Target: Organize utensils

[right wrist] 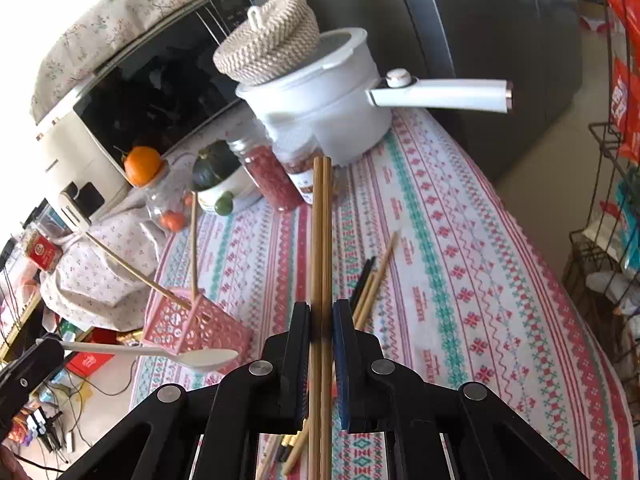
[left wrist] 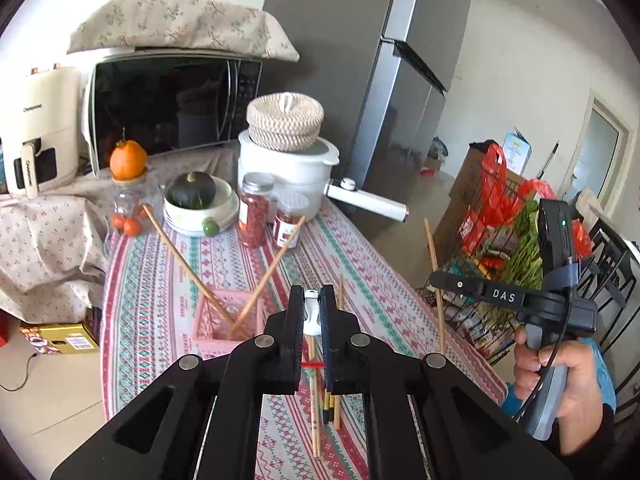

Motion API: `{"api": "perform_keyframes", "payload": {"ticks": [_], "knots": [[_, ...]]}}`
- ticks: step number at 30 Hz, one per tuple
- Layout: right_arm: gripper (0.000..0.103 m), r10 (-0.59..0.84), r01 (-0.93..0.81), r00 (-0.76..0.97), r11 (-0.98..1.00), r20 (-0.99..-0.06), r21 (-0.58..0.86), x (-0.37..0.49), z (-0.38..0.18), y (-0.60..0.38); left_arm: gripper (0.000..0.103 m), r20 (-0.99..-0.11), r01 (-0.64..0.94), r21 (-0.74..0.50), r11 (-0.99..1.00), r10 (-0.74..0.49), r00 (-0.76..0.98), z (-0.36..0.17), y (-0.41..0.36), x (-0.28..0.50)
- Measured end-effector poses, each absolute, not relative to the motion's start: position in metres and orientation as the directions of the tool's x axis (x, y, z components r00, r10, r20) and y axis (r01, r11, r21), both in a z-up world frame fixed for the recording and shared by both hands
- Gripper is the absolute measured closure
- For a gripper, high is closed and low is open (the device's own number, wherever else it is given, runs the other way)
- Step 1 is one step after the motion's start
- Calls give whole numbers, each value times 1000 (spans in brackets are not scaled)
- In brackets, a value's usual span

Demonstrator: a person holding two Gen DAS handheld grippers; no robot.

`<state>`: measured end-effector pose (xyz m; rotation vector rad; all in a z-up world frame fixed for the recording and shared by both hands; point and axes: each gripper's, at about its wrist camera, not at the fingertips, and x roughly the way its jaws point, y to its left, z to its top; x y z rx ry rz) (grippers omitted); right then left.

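Left gripper (left wrist: pixel 311 300) pinches a white spoon (right wrist: pixel 200 357) by its handle, right gripper (right wrist: pixel 321 312) clamps 2 bamboo chopsticks (right wrist: pixel 321 240) mid-shaft over the tablecloth (right wrist: pixel 460 240) near the pink basket (right wrist: pixel 192 328); all light, stiff, likely slippery.

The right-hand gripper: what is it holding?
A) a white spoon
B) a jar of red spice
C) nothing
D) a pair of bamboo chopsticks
D: the right gripper is shut on a pair of bamboo chopsticks that stick out ahead between its fingers.
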<state>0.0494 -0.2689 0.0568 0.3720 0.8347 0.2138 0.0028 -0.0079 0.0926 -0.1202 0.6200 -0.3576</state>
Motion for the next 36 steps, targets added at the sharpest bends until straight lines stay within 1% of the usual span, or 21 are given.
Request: {"api": "perform_keyframes", "payload": {"ticks": [4, 6, 10, 13, 18, 23, 27, 29, 30, 31, 32, 33, 34, 36], "knots": [[94, 340, -66, 696, 908, -633, 414, 51, 70, -259, 95, -514, 263, -183, 947, -320, 796, 116, 12, 2], [94, 350, -80, 709, 903, -613, 423, 53, 75, -253, 95, -518, 243, -156, 957, -289, 805, 119, 21, 6], [94, 367, -105, 727, 894, -580, 435, 58, 81, -239, 95, -577, 216, -157, 964, -267, 772, 104, 34, 26], [94, 383, -122, 739, 885, -554, 449, 62, 84, -228, 95, -612, 181, -125, 975, -220, 760, 85, 38, 41], [94, 405, -151, 769, 868, -496, 474, 66, 90, -210, 95, -656, 165, -136, 977, -214, 724, 62, 42, 65], [94, 416, -177, 801, 851, -429, 495, 70, 94, -191, 95, -683, 155, -172, 973, -231, 692, 41, 46, 91], [94, 422, -194, 820, 840, -387, 507, 76, 93, -175, 94, -659, 138, -263, 955, -282, 697, 21, 57, 108], [94, 417, -196, 830, 840, -371, 506, 79, 92, -167, 91, -678, 114, -295, 949, -292, 675, 11, 61, 114], [94, 414, -197, 834, 841, -365, 504, 82, 91, -163, 85, -685, 104, -307, 946, -295, 666, 9, 63, 115], [94, 410, -196, 838, 842, -360, 503, 84, 90, -160, 75, -686, 99, -313, 944, -297, 664, 9, 64, 114], [94, 408, -197, 841, 842, -355, 502, 86, 89, -157, 68, -682, 97, -315, 944, -296, 668, 10, 66, 111], [94, 404, -196, 845, 844, -351, 500, 88, 88, -153, 55, -676, 97, -314, 944, -294, 676, 13, 68, 106], [93, 398, -195, 850, 846, -346, 496, 90, 88, -149, 45, -668, 97, -313, 945, -291, 685, 17, 70, 101], [93, 387, -193, 860, 851, -334, 488, 94, 87, -144, 36, -657, 98, -313, 945, -290, 696, 23, 75, 92]]}}
